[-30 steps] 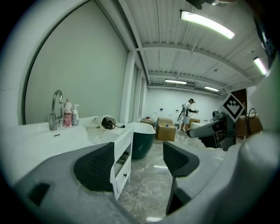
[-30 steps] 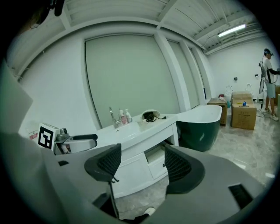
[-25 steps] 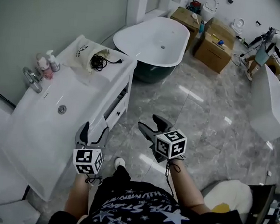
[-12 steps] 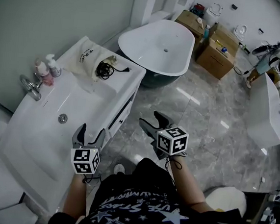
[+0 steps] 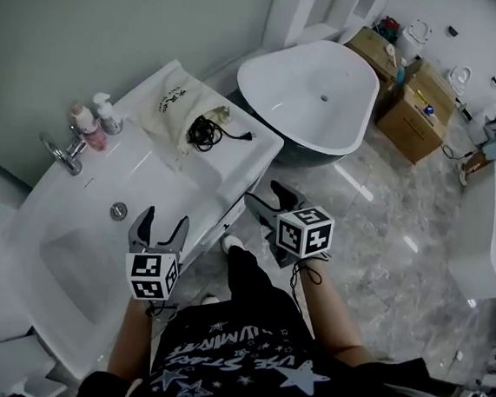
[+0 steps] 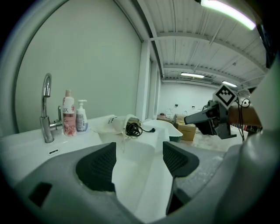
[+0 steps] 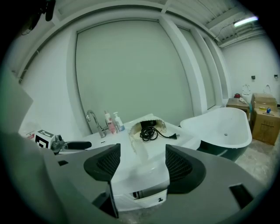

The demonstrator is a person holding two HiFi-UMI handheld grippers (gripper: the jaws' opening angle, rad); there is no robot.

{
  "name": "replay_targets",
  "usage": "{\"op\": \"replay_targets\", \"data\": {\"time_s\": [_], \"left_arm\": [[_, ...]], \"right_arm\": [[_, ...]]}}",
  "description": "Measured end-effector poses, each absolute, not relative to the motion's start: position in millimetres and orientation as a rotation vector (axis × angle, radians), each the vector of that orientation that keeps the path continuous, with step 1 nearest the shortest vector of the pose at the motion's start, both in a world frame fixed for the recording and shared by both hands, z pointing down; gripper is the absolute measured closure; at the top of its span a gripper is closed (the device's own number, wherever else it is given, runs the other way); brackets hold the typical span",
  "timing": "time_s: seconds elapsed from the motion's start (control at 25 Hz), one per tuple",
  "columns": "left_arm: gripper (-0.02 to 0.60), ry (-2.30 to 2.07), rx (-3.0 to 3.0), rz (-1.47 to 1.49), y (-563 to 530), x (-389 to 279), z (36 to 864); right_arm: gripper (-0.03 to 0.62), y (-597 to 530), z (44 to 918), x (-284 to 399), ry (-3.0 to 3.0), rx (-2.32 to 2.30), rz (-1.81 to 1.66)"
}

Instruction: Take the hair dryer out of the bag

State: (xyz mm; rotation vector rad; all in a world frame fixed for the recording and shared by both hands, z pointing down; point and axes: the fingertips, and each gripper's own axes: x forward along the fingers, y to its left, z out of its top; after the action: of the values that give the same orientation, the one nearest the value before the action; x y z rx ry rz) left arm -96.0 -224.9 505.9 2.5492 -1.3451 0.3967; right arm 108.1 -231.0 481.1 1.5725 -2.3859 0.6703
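Person's stepped closer in the last second, so the bag (image 5: 177,103) on the counter (image 5: 150,171) is nearer, though not in reach yet. The cord (image 5: 206,131) spills out of its mouth, and the dryer looks to be inside. Left gripper (image 5: 162,222) and right gripper (image 5: 267,197) both have jaws spread with nothing in them

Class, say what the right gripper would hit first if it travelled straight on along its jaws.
Probably the right gripper meets the white vanity's front edge first; the bag lies further on. Depth is uncertain.
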Motion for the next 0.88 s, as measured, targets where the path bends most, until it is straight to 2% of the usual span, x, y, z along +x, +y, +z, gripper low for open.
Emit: {"op": "replay_targets", "data": {"time_s": [0.4,0.76,0.88], "left_arm": [[0.238,-1.556,2.451,0.529,-335,-64,502],[0.244,-1.619,2.374,0.583,-403,-35,516],[0.272,-1.671,2.326,0.646,-418,-34,527]], "right_arm": [[0.289,-371,484,114,-2.509,1.282,0.690],[0.290,-432,501,104,-2.538,1.063,0.736],[0.292,-443,507,98,-2.541,0.997,0.743]]}}
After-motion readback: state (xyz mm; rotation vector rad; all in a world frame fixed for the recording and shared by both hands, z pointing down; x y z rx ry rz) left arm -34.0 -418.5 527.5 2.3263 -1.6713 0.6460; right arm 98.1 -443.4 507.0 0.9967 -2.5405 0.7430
